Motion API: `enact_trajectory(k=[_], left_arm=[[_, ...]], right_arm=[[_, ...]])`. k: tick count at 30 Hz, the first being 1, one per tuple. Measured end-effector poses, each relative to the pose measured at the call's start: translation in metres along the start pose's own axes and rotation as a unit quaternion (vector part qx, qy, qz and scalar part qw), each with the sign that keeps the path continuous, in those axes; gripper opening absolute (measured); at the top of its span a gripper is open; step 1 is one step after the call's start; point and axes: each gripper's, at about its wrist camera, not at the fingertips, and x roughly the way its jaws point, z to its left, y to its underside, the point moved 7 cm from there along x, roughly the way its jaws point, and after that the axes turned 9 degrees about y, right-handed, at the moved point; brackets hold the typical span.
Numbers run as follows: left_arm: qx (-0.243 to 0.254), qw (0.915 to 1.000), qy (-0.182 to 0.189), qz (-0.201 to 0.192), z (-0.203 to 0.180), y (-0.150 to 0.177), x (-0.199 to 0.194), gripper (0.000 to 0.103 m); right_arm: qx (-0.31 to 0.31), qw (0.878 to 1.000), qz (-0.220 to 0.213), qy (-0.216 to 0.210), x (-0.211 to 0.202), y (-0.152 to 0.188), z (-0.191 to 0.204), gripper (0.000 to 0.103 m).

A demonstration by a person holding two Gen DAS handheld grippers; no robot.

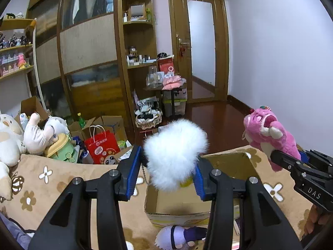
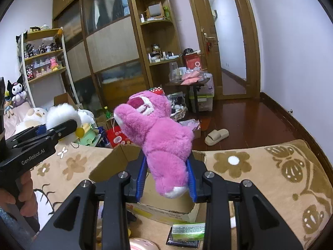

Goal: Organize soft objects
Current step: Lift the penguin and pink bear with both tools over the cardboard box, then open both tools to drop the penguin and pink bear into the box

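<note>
My left gripper is shut on a white fluffy toy and holds it above an open cardboard box on the flowered blanket. My right gripper is shut on a pink plush bear and holds it above the same box. The bear also shows at the right of the left wrist view, with the right gripper under it. The left gripper with the white toy shows at the left of the right wrist view.
A purple-haired doll lies in front of the box. Several plush toys pile at the blanket's left. A red paper bag, cardboard boxes and clutter stand beyond the bed. A green packet and a slipper show on the right.
</note>
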Motion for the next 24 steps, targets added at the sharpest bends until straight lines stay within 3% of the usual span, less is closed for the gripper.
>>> enact_trajectory(k=[24], left_arm=[[-0.005, 0.9947, 0.027, 0.099, -0.010, 0.058, 0.080, 0.045]], right_arm=[[0.004, 0.997, 0.080, -0.021, 0.064, 0.048, 0.006, 0.036]])
